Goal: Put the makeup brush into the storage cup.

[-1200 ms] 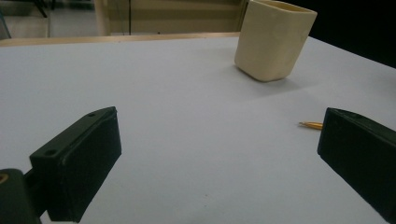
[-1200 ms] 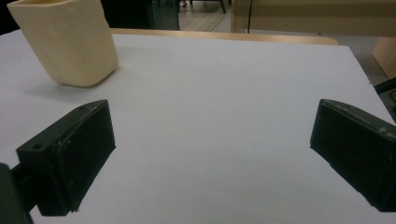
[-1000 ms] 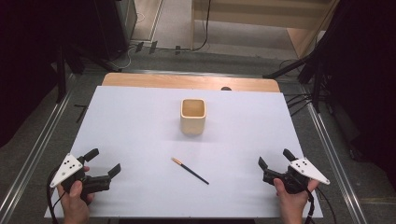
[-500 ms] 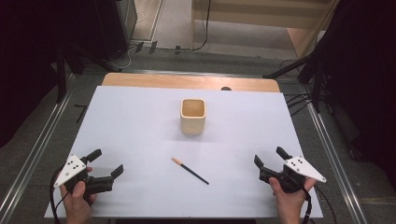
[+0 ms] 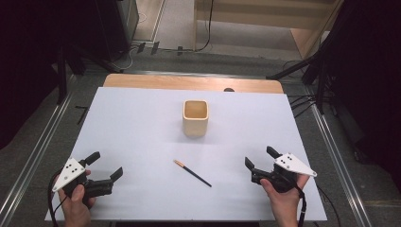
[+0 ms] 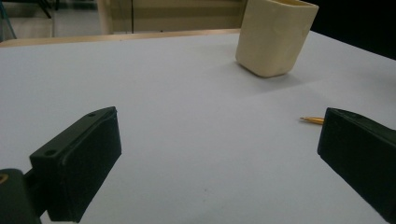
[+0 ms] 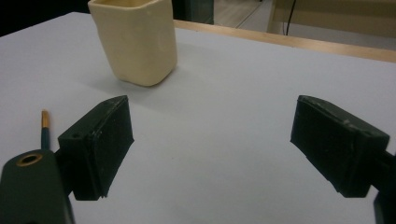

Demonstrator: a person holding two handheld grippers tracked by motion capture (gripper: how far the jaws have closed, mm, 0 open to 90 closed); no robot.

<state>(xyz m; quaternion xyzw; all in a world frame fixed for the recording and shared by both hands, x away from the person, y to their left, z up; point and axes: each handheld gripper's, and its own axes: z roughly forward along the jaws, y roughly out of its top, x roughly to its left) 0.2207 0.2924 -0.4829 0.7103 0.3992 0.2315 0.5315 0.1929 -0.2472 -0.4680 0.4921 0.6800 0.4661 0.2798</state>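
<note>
Cream square cup stands upright mid-worktop w/ a dark gold-tipped brush lying at its 6 o'clock, apart — left tongs & right tongs both released, empty, near edge.

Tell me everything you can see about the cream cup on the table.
The cream cup is a squarish container with rounded corners and smooth, matte, plastic-looking walls that narrow slightly toward the base. It stands upright and open-topped on the white table, just beyond its middle; nothing shows inside from above. Nothing touches it but the table. The pencil lies apart on its near side, and both grippers are far off.
</note>
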